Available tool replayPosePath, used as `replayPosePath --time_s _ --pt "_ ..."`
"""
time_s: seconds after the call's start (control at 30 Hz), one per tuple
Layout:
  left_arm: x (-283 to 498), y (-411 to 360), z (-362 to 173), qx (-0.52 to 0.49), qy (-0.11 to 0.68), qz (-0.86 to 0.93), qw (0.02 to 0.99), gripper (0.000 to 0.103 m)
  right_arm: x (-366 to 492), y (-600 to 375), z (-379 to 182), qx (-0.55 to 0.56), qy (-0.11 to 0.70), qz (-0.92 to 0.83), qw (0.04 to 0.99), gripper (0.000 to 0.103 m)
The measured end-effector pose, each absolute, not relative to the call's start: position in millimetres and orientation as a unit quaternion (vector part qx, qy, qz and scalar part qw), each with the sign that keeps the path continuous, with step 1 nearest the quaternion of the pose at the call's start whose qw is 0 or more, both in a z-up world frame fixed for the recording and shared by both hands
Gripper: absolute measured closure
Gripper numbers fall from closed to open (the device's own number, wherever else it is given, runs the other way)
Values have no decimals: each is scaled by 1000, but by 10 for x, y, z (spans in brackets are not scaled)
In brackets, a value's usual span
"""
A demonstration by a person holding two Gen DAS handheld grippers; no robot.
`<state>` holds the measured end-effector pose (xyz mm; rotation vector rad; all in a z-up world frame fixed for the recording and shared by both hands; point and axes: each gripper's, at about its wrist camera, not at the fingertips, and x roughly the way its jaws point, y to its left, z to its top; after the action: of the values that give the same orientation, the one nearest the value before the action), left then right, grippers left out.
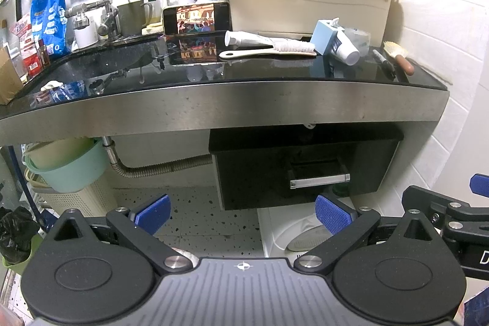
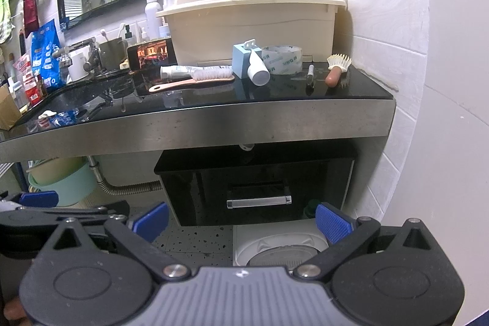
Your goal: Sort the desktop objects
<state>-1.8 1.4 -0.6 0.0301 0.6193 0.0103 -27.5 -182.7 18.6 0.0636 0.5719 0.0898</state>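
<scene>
On the right end of the black table [image 2: 275, 103] lie the things to sort: a long-handled brush [image 2: 195, 80] beside a white tube [image 2: 180, 70], a blue box [image 2: 243, 60] with a white bottle [image 2: 258, 71] leaning on it, a roll of clear tape [image 2: 284, 60], a black marker [image 2: 310, 75] and a brown-handled scrub brush [image 2: 336, 67]. A beige dish rack [image 2: 250, 29] stands behind them. Both the left hand-held gripper [image 1: 243, 214] and the right hand-held gripper [image 2: 241, 219] hang below the table edge, fingers spread wide, holding nothing.

Tape roll [image 1: 358, 39] mostly hidden behind blue box [image 1: 324, 35] and white tube [image 1: 345, 48] in left view. Marker [image 2: 310, 75] label too small to read. Dish bin [image 1: 308, 5] top overexposed.
</scene>
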Motion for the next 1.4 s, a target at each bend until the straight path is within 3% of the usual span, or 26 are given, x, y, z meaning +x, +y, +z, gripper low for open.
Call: replayPosePath --time_s 1.4 --pt "63 57 -114 1 310 13 950 1 -194 -1821 56 22 277 32 960 0"
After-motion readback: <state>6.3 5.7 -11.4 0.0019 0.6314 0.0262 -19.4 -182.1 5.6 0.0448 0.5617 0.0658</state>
